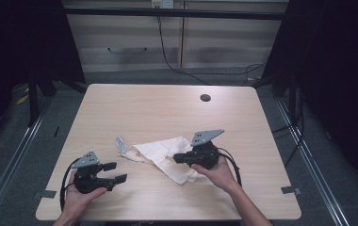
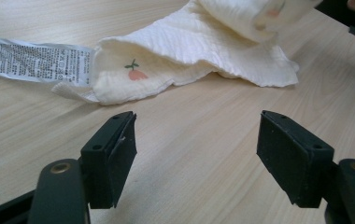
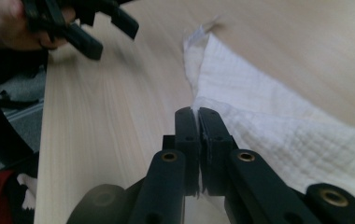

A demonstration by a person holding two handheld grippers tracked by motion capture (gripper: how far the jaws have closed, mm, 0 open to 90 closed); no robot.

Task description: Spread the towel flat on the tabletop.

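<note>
A cream cloth (image 1: 165, 157) lies crumpled near the middle of the table (image 1: 167, 108), on the person's half of it. Its weave is waffled, and the left gripper view shows a small red fruit print with a green stem on one fold. A white printed label (image 1: 120, 143) sticks out from the cloth's left end and lies flat on the wood, touching the cloth.

The right gripper (image 1: 179, 157) sits at the cloth's right side, held in the right hand (image 1: 217, 172). Its jaws are pressed together on an edge of the cloth — in the right gripper view the black pads meet with the fabric's edge pinched between them, and the cloth spreads away to the right of the jaws. In the left gripper view, the part of the cloth nearest this gripper is lifted off the table in a blurred fold, while the rest lies on the wood.

The left gripper (image 1: 113, 172) is well left of the cloth and nearer the person, near the table's front left corner, held in the left hand (image 1: 80, 193). Its jaws stand wide apart with nothing between them — bare wood shows in the gap, and they point toward the cloth and label without touching either.

A round dark hole (image 1: 205, 98) sits in the tabletop beyond the cloth, toward the far right.
</note>
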